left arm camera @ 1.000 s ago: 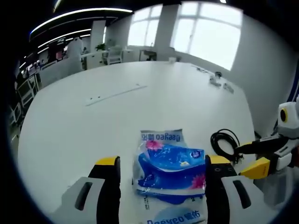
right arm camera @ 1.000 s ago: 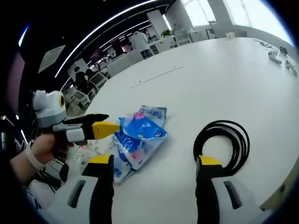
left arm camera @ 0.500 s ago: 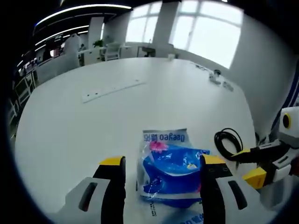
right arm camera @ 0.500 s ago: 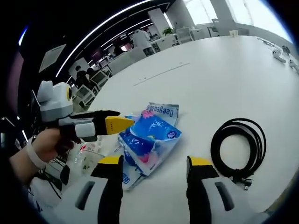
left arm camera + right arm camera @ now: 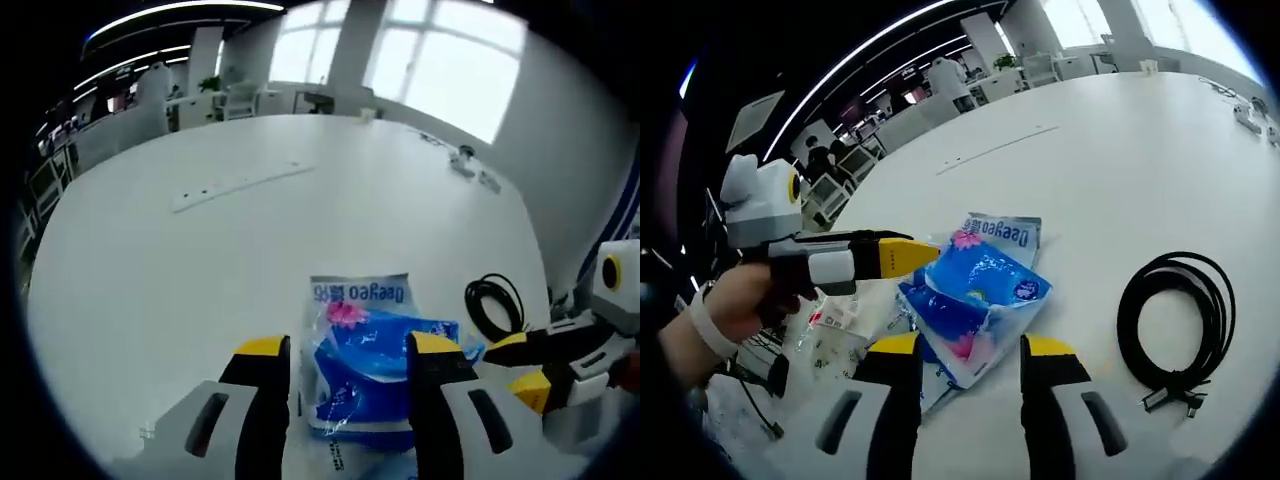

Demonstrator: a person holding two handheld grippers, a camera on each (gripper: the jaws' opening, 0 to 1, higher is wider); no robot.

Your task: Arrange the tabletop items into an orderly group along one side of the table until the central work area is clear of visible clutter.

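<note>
A blue and white tissue pack (image 5: 360, 380) marked Deeyeo lies on the white table (image 5: 200, 270). It sits between the jaws of my left gripper (image 5: 347, 345), which are open but narrowed, and I cannot tell whether they touch it. In the right gripper view the left gripper (image 5: 910, 255) reaches over the left edge of the tissue pack (image 5: 985, 295). My right gripper (image 5: 972, 345) is open with narrowed jaws just short of the pack's near corner. A coiled black cable (image 5: 1180, 310) lies to its right. In the left gripper view the right gripper (image 5: 518, 365) comes in beside the cable (image 5: 492, 305).
A long white strip (image 5: 240, 185) lies across the table's middle. Small items (image 5: 470, 172) sit near the far edge. Clear plastic bags (image 5: 830, 335) lie by the table edge under a person's hand (image 5: 730, 310). People stand among desks (image 5: 950, 80) beyond.
Both grippers' jaws have narrowed steadily. The left gripper has drawn in over the pack, and the right gripper has shifted left from the cable toward the pack.
</note>
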